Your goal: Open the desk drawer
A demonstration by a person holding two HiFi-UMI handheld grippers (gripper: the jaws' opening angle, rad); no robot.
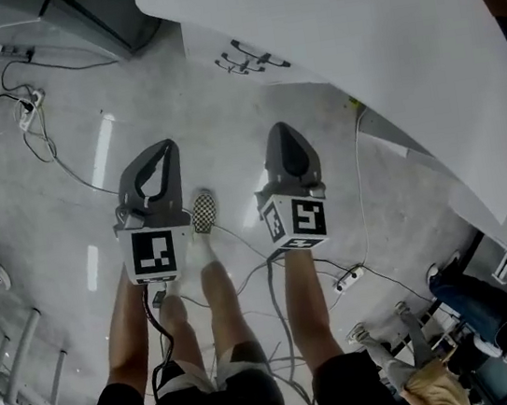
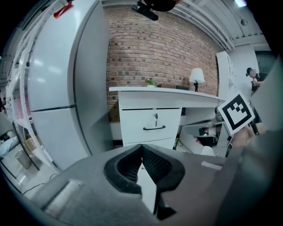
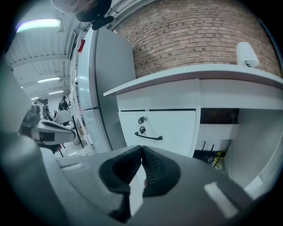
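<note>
The white desk [image 2: 154,93] stands ahead against a brick wall. Its top drawer [image 2: 150,121] is closed, with a dark bar handle [image 2: 154,128] and a lock [image 2: 155,116] above it. The right gripper view shows the same drawer [image 3: 172,128], handle [image 3: 148,137] and lock [image 3: 141,120] closer. My left gripper [image 2: 142,145] and right gripper [image 3: 142,148] are both shut and empty, well short of the drawer. In the head view the left gripper [image 1: 166,148] and right gripper [image 1: 281,129] hang side by side over the floor, near the desk top [image 1: 351,31].
A tall grey cabinet [image 2: 57,79] stands left of the desk. A lamp [image 2: 196,76] sits on the desk top. Cables [image 1: 36,135] and a power strip [image 1: 350,278] lie on the floor. My checkered shoe [image 1: 203,211] is between the grippers. Seated people [image 1: 477,305] are at the right.
</note>
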